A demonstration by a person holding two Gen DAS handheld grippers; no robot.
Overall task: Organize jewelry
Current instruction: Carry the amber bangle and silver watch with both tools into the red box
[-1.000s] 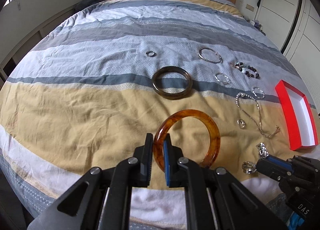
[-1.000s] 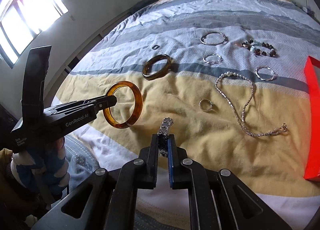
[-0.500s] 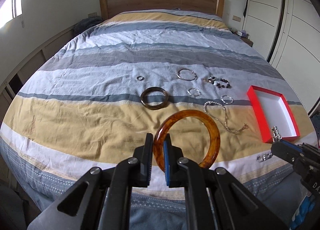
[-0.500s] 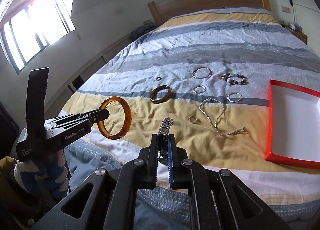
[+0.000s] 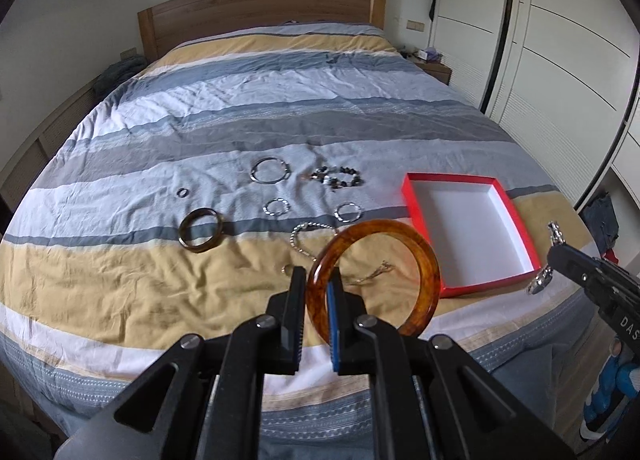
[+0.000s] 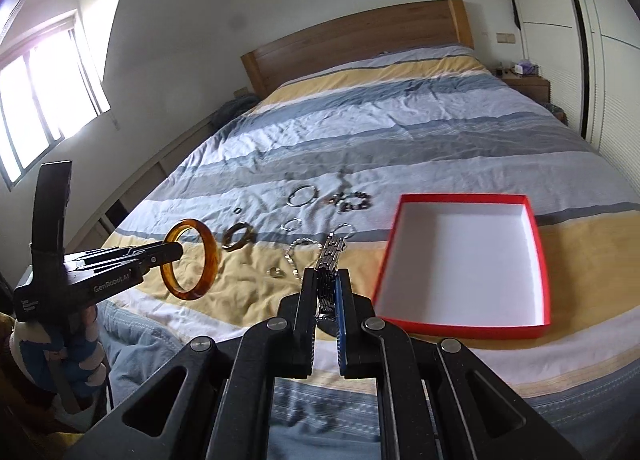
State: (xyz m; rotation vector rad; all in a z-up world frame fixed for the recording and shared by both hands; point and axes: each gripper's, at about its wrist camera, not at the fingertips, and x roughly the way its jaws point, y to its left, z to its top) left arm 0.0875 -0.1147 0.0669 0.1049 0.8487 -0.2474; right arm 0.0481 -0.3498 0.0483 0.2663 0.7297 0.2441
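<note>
- An amber bangle [image 5: 372, 280], glossy, translucent and mottled brown-orange, is being gripped on its left rim by the left gripper [image 5: 316, 312]; it is being held upright in the air above the yellow stripe near the foot of the bed [image 5: 120, 280].
- Seen from the right wrist, the same bangle [image 6: 192, 260] is being carried at the tip of the left gripper [image 6: 176, 254], clear of the cover and left of the other jewelry.
- A dark bangle [image 5: 201, 235] is being left flat on the cover, with a small ring [image 5: 183, 192] beyond it.
- Further right, a large silver hoop [image 5: 270, 170], a smaller hoop [image 5: 277, 206], a beaded bracelet [image 5: 338, 176] and a chain [image 5: 304, 238] are lying spread apart, none touching the box.
- A silver link watch band [image 6: 330, 260] is being pinched between the closed fingers of the right gripper [image 6: 326, 300]; it is standing up above the fingertips, just left of the box.
- A red box [image 6: 538, 256] with a white inside is lying open on the bed's right side, its near edge close to the bed's foot; bare cover is showing around it on all sides.
- In the left wrist view the right gripper [image 5: 560, 256] is being held in the air at the box's [image 5: 416, 211] near right corner.
</note>
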